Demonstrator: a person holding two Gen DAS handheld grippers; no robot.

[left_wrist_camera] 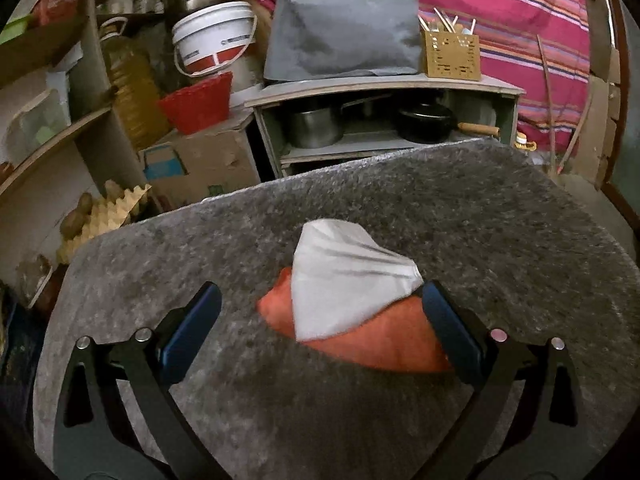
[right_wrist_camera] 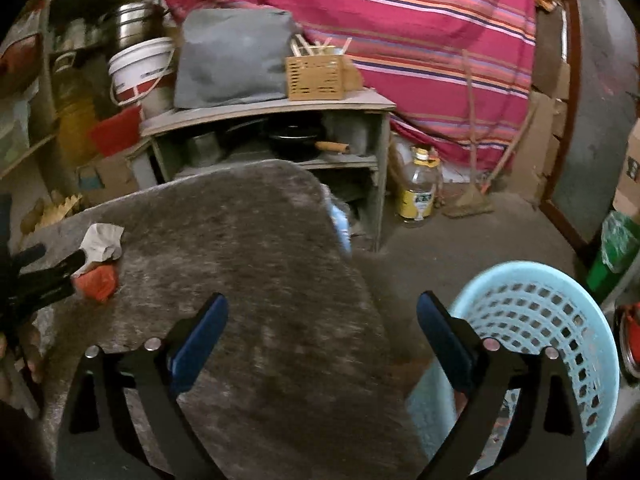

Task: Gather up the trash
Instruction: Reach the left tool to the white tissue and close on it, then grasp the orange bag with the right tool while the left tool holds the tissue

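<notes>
Your left claw (left_wrist_camera: pixel 320 312) is wide open around the white paper (left_wrist_camera: pixel 344 276) and orange wrapper (left_wrist_camera: pixel 372 340) on the grey surface (left_wrist_camera: pixel 480 220). Your right claw (right_wrist_camera: pixel 322 324) is wide open and empty, beside the blue basket (right_wrist_camera: pixel 560 320).

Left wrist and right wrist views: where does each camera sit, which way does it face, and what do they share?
Left wrist: on the left gripper, looking forward and down at white paper and orange wrapper between its open fingers.
Right wrist: on the right gripper, open, empty, over the grey mat; blue basket lower right.
Shared: mat, both scraps, shelf unit.
</notes>
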